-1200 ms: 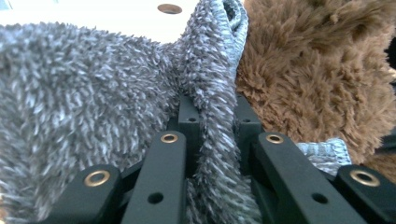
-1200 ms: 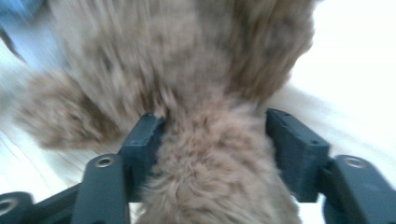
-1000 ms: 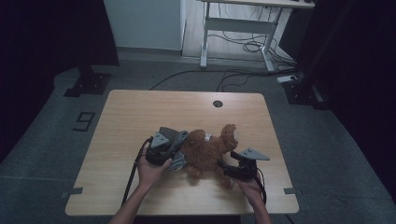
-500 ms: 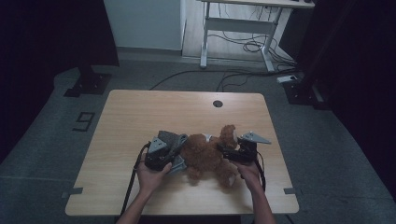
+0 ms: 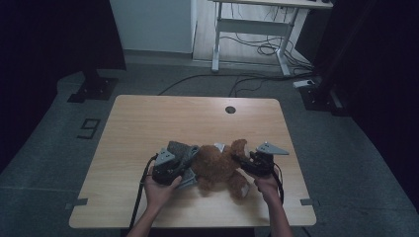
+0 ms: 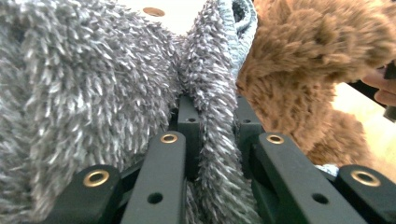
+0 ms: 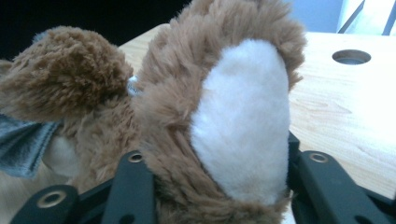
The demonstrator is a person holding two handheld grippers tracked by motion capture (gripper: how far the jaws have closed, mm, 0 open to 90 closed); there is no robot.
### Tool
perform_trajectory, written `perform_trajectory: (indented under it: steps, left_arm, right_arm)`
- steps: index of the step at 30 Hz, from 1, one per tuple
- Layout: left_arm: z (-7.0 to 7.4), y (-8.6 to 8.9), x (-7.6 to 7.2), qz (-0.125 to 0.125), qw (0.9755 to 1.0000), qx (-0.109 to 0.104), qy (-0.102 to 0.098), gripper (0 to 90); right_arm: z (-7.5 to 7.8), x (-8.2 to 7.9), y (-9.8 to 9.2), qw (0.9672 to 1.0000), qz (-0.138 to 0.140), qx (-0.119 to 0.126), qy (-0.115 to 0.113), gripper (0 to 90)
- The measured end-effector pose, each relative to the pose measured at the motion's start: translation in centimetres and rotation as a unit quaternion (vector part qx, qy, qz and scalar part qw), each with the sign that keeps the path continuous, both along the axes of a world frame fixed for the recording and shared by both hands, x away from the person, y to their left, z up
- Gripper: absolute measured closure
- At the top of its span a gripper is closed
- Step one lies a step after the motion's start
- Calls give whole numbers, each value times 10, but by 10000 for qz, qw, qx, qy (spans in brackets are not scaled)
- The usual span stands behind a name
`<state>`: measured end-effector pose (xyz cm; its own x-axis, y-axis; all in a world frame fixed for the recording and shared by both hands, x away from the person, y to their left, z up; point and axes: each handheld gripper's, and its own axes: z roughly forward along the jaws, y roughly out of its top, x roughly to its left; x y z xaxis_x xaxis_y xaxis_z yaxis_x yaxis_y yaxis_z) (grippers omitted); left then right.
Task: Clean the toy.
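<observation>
At the table's (image 5: 148, 118) six o'clock edge, the left gripper (image 5: 170, 168) is pinching the grey cloth (image 5: 180, 149) tightly; at its three o'clock, the right gripper (image 5: 249, 163), jaws just closing, is clamping the teddy bear's (image 5: 217, 168) foot.

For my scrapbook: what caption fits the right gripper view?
Right claw pinching the brown teddy's white-soled paw over the wooden table.

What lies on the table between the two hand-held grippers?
In the high view, a fluffy brown plush toy lies between the left gripper and right gripper; a shaggy grey cloth sits at its left side.
</observation>
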<state>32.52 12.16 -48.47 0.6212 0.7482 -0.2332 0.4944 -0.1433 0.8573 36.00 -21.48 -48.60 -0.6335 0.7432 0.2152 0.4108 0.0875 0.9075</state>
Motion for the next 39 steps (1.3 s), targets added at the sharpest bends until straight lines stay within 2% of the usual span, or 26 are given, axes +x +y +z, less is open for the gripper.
perform_trajectory:
  steps: [4,8,11,14,17,20,21,23,25,27,30,33,36,39]
  left_arm:
    - [8,1,-1,-153,9998,-44,105,771]
    - [23,1,1,-272,9996,13,77,765]
    - [42,0,11,-283,9996,-51,-48,764]
    - [62,-11,27,-363,9993,-29,-118,762]
    - [65,-29,51,-547,9983,63,174,762]
    - [45,-50,67,-757,9939,412,691,760]
    - [37,-52,69,-763,9930,444,781,759]
    - [28,-45,68,-649,9941,381,785,766]
    - [24,-34,64,-516,9950,345,781,774]
    - [22,-23,59,-499,9954,290,758,780]
    - [22,-12,47,-451,9966,327,613,783]
    - [24,0,38,-398,9973,394,466,783]
    - [26,16,35,-303,9977,419,437,784]
    - [25,31,34,-219,9979,366,492,783]
  right_arm:
    - [-4,-6,-2,10000,-7,-27,-14,609]
    - [-7,-11,-4,9998,26,-105,-147,620]
    - [-8,-14,-5,9997,32,-148,-212,623]
    - [-9,-17,-5,9995,43,-186,-254,624]
    - [-10,-18,-6,9992,83,-219,-337,624]
    - [-10,-17,-6,9989,103,-263,-382,624]
    - [-10,-17,-6,9988,93,-285,-393,624]
    - [-11,-17,-6,9986,52,-347,-398,623]
    - [-13,-17,-7,9990,80,-249,-373,623]
    - [-13,-17,-6,9990,103,-222,-379,622]
    - [-11,-20,-3,9983,194,-320,-450,620]
    - [-10,-22,-3,9984,161,-326,-437,615]
    - [-11,-23,-4,9987,136,-276,-398,613]
    - [-13,-22,-5,9991,123,-228,-339,610]
